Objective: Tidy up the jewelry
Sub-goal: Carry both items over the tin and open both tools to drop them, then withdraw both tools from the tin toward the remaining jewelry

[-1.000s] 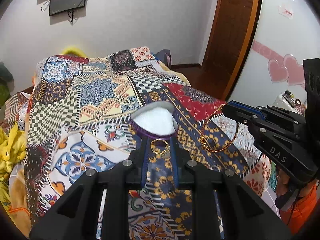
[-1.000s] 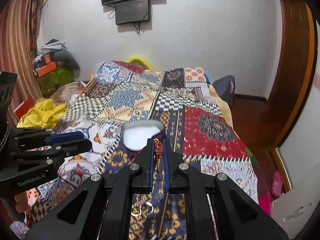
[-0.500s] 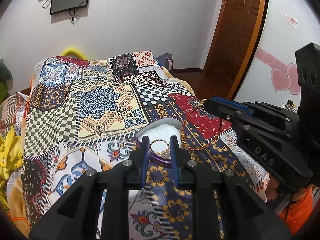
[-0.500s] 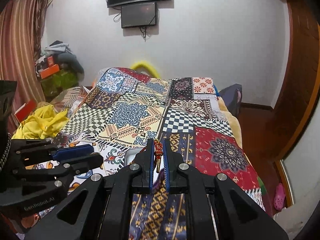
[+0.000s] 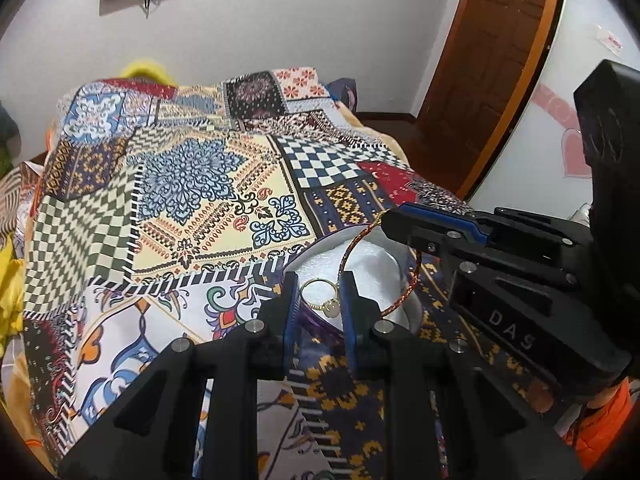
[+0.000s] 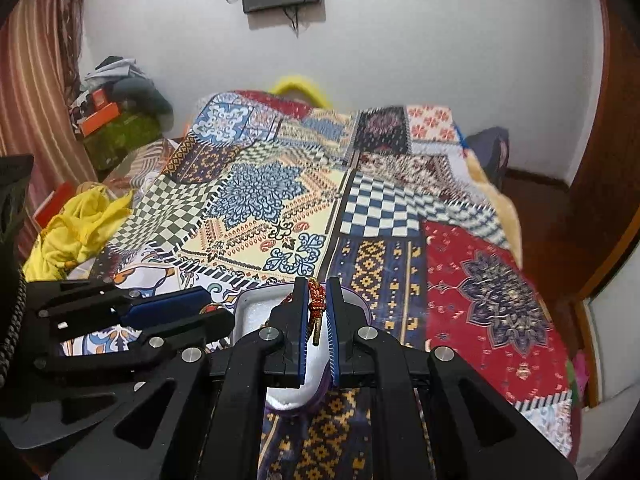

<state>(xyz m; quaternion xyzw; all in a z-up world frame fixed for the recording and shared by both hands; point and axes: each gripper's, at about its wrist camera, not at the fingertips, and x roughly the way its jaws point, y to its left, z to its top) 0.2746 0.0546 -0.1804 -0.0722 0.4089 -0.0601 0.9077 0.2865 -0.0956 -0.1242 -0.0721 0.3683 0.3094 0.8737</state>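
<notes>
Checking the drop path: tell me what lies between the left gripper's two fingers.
In the left wrist view, the left gripper holds a gold ring between its fingers, over the white-lined jewelry box.

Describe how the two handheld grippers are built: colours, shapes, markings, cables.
Both are matte black plastic. The left gripper and right gripper each have two flat parallel fingers lined with blue pads, on angular triangular braces with cut-outs and round silver screw heads. The right one's side reads "DAS". The left one shows a black braided cable at the frame's edge.
</notes>
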